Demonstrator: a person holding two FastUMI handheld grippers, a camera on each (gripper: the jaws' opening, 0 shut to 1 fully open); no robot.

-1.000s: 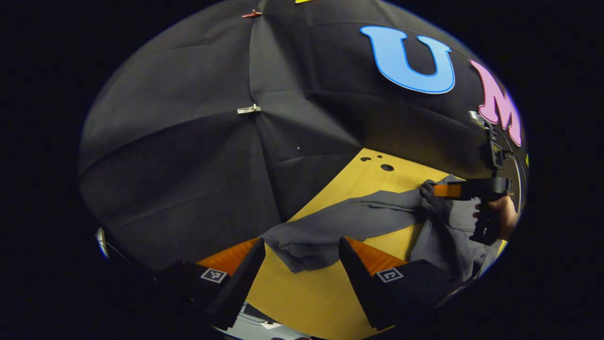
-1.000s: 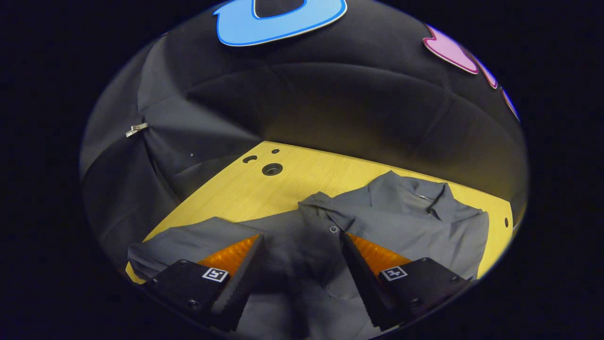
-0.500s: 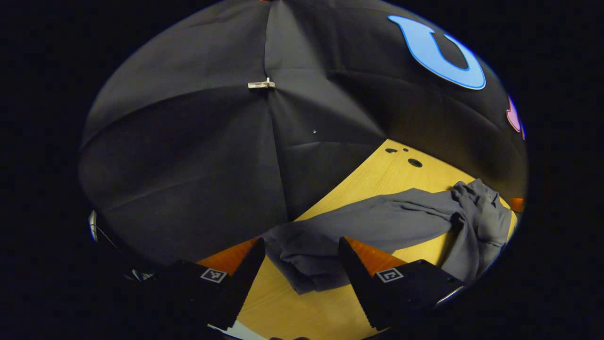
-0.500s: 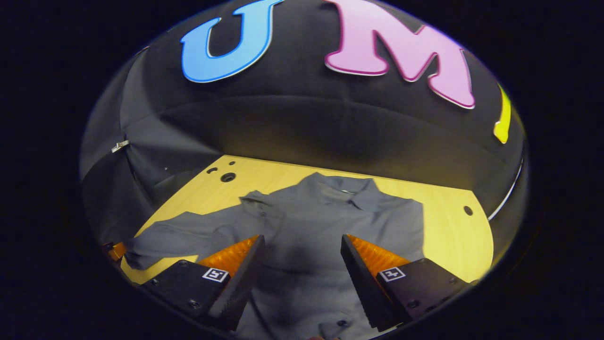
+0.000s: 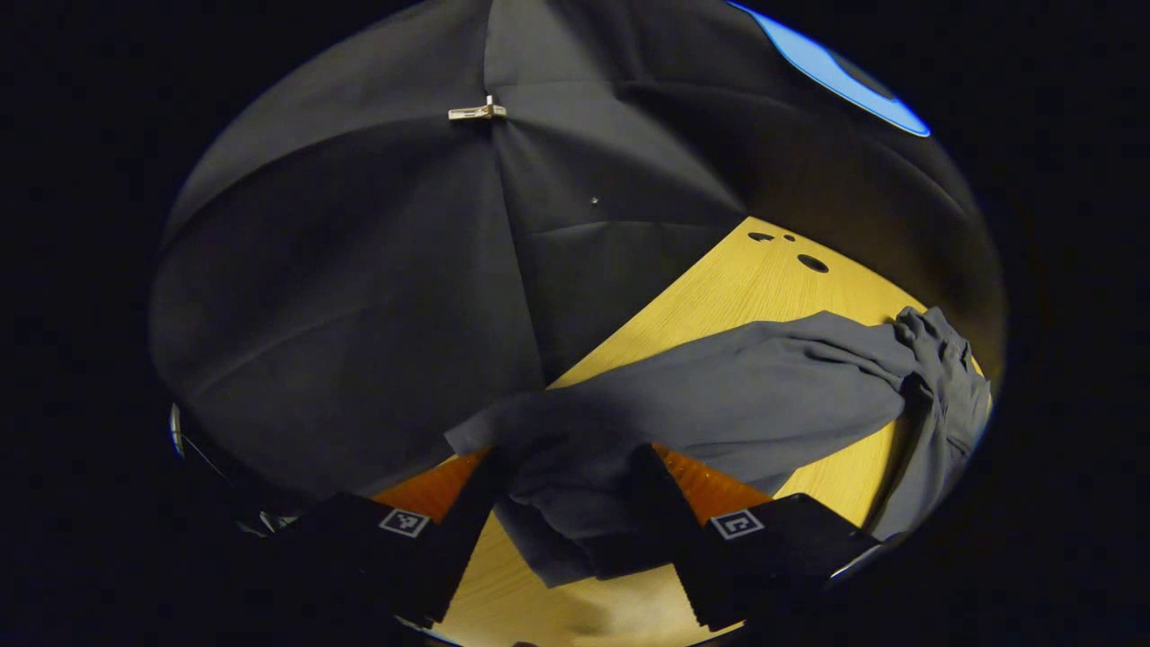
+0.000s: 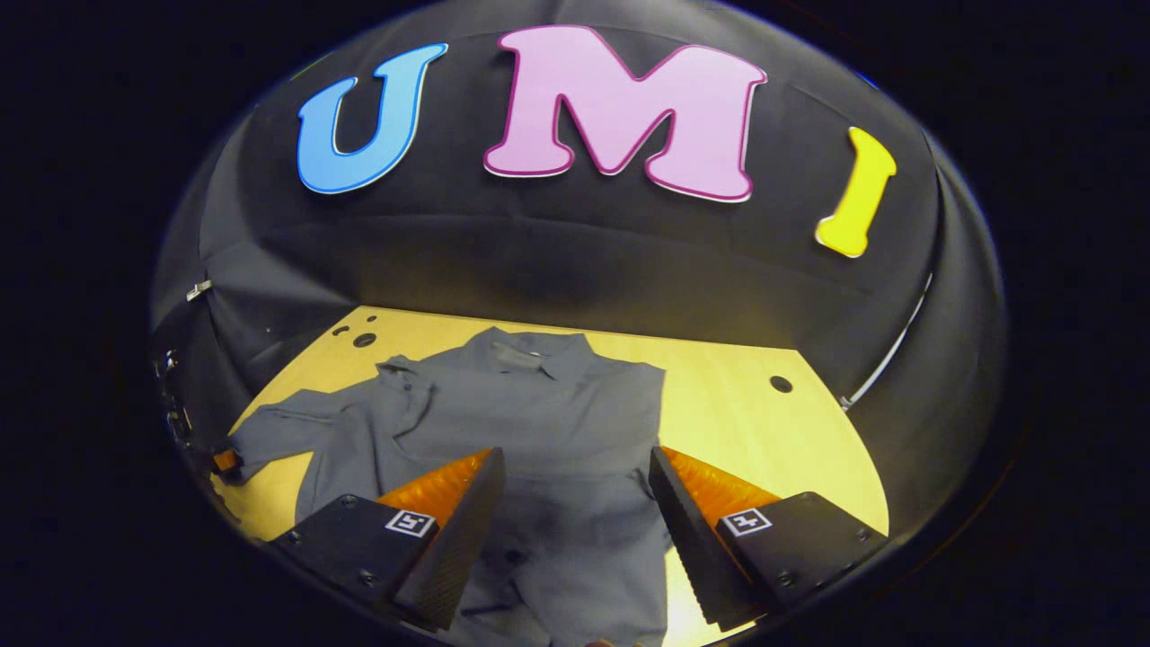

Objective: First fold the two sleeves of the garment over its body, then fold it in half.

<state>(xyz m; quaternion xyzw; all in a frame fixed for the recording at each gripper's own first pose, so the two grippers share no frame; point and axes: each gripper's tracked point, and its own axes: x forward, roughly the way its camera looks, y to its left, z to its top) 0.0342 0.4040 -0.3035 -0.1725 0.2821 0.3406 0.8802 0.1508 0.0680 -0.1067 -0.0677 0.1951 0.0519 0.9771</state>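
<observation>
One sleeve already lies over the grey shirt (image 6: 530, 404); the left gripper (image 5: 566, 503) pinches the other sleeve's cuff (image 5: 575, 490), while the right gripper (image 6: 575, 512) hovers spread.

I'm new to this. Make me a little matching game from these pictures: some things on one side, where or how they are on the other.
1. left gripper
2. right gripper
3. shirt collar
4. sleeve

a. open above the shirt's body
b. stretched out across the table
c. at the far end, near the wall
d. fingers around the cuff end

Pairs: 1-d, 2-a, 3-c, 4-b
</observation>
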